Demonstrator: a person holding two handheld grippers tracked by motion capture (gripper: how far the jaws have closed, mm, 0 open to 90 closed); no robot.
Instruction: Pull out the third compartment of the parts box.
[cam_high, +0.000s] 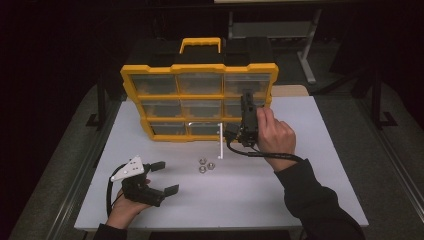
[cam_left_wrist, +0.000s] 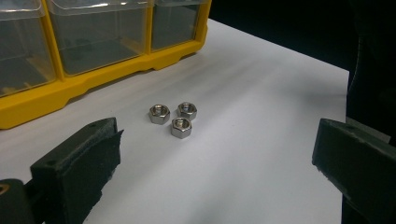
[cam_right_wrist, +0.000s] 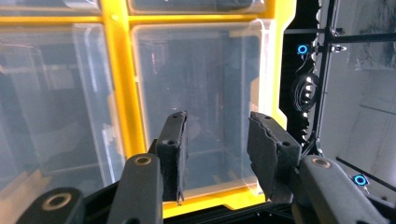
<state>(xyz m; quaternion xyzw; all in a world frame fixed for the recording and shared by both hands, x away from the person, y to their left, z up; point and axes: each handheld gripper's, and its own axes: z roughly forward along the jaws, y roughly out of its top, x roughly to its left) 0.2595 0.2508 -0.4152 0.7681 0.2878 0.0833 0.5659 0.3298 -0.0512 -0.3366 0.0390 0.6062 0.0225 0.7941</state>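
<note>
A yellow organizer (cam_high: 131, 80) with several clear drawers stands tilted at the back of the white table (cam_high: 310, 175). My right gripper (cam_high: 246, 96) is held up against its right column. In the right gripper view, my right gripper (cam_right_wrist: 217, 120) has its jaws apart just in front of a clear drawer (cam_right_wrist: 205, 70), with nothing pinched between the pads. Three steel nuts (cam_high: 206, 165) lie together mid-table. My left gripper (cam_high: 166, 177) rests low at the front left, wide open and pointed toward the nuts (cam_left_wrist: 173, 119). They lie ahead of its fingertips (cam_left_wrist: 93, 140), untouched.
A thin white strip (cam_high: 220, 142) stands by the organizer's lower edge, just left of the right hand. The organizer's yellow frame (cam_left_wrist: 42, 100) runs close behind the nuts. A dark floor and a metal rack surround the table.
</note>
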